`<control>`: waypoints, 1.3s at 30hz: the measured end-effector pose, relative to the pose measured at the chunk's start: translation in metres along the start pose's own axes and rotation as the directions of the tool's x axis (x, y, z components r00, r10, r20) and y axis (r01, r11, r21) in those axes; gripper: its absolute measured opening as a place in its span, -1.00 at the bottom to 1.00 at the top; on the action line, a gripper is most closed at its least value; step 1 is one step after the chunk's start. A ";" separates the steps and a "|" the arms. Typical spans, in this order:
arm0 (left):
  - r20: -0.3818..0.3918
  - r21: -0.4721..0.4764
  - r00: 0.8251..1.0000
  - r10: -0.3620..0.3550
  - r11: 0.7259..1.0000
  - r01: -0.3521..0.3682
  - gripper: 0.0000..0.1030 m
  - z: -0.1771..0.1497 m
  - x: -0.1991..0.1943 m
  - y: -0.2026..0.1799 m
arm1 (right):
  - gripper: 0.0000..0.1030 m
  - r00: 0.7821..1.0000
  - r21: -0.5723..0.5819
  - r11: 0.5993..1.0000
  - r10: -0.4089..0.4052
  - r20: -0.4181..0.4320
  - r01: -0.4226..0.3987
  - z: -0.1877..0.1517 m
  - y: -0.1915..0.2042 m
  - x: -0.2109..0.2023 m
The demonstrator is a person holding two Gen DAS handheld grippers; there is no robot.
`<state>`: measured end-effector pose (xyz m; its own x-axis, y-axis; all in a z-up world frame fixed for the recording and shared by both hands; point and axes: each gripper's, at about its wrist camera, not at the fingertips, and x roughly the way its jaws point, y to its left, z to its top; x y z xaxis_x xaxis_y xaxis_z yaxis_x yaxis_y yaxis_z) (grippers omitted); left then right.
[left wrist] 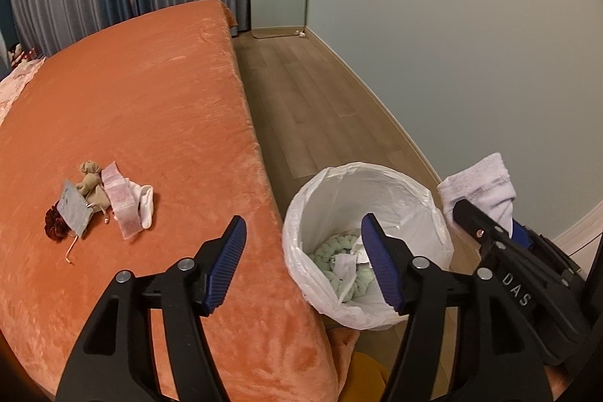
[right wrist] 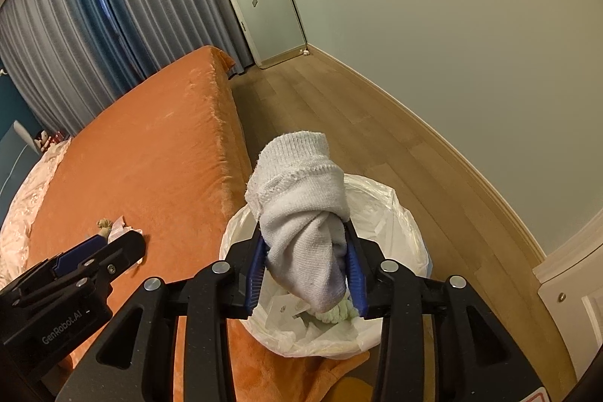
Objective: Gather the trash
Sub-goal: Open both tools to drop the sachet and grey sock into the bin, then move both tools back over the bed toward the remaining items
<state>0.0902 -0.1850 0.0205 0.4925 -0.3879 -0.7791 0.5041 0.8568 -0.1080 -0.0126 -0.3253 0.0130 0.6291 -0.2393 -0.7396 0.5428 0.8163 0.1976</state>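
A white-bagged trash bin (left wrist: pixel 339 176) stands on the floor against the bed's side. Inside lie a pale green braided piece (left wrist: pixel 329 249) and crumpled paper. My left gripper (left wrist: pixel 303 219) hangs open and empty, one finger over the bed's edge, the other over the bin. My right gripper (right wrist: pixel 305 232) is shut on a white sock (right wrist: pixel 301 206) above the bin (right wrist: pixel 395 206); the sock (left wrist: pixel 478 176) also shows at the right of the left wrist view. A small pile of trash (left wrist: pixel 101 202) lies on the bed: a beige cloth knot, a pink-white wrapper, a grey packet, a dark red bit.
The orange bed cover (left wrist: pixel 132 81) fills the left side. A strip of wooden floor (left wrist: pixel 301 93) runs between bed and pale wall. A standing mirror (right wrist: pixel 260 6) leans in the far corner beside grey-blue curtains (right wrist: pixel 94 25). Pink bedding (right wrist: pixel 34 183) lies at the far left.
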 end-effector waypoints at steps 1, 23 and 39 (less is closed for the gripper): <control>0.002 -0.005 1.000 0.004 1.000 -0.004 0.22 -0.001 -0.001 0.002 | -0.11 1.000 -0.006 1.000 -0.004 0.008 0.004 0.001 0.003 -0.001; -0.004 -0.107 0.999 0.053 0.993 -0.053 0.26 -0.017 -0.013 0.059 | 0.35 0.999 -0.107 0.994 -0.004 0.037 0.008 0.001 0.053 -0.025; 0.001 -0.214 0.994 0.106 0.971 -0.104 0.37 -0.034 -0.028 0.121 | 0.45 1.000 -0.199 0.980 0.026 0.009 -0.024 -0.019 0.112 -0.022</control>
<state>0.1131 -0.0586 0.0085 0.5440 -0.2950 -0.7855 0.2868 0.9451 -0.1563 0.0237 -0.2188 0.0391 0.6476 -0.2227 -0.7287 0.4064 0.9099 0.0831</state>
